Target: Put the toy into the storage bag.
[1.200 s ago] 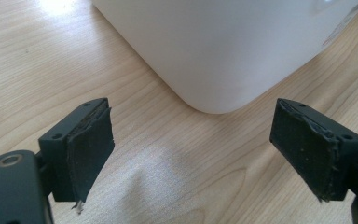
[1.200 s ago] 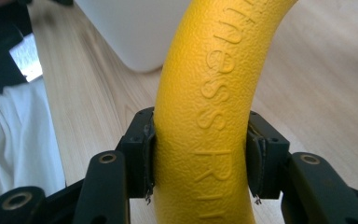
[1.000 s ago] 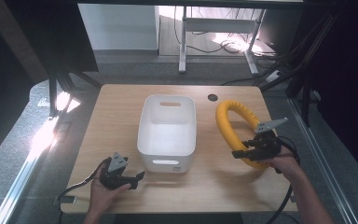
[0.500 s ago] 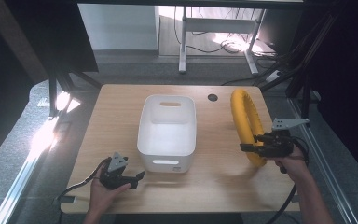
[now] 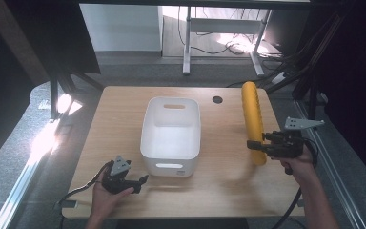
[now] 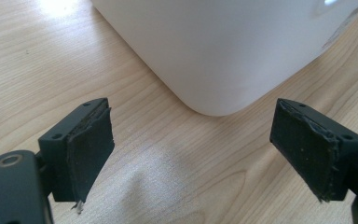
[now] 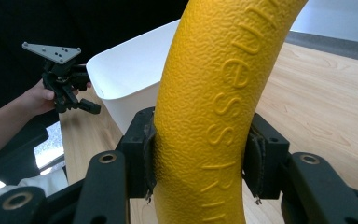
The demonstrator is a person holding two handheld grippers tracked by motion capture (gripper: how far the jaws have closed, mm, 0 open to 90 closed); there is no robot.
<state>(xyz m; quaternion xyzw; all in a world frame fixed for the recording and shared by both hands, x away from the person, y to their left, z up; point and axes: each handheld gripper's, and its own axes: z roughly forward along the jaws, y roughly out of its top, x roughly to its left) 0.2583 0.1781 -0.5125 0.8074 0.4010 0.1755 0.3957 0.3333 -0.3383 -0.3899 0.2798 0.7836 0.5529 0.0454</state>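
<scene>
Gripping a yellow ring at the right of the high view, the right gripper has its jaws pressed against both sides of the ring's thick tube, near the lower end. The ring stands on edge over the pale wooden table, reading there as a narrow upright band to the right of the white bin. In the right gripper view the ring fills the centre, its surface pebbled and matte with raised lettering running along the curve, squeezed between the black pads. The bin is smooth plastic, a rounded rectangle with slot handles. At the lower left of the high view the left gripper rests low by the bin's near corner, its jaws spread wide and holding nothing; its own view shows worn rubber pads above the wood grain.
</scene>
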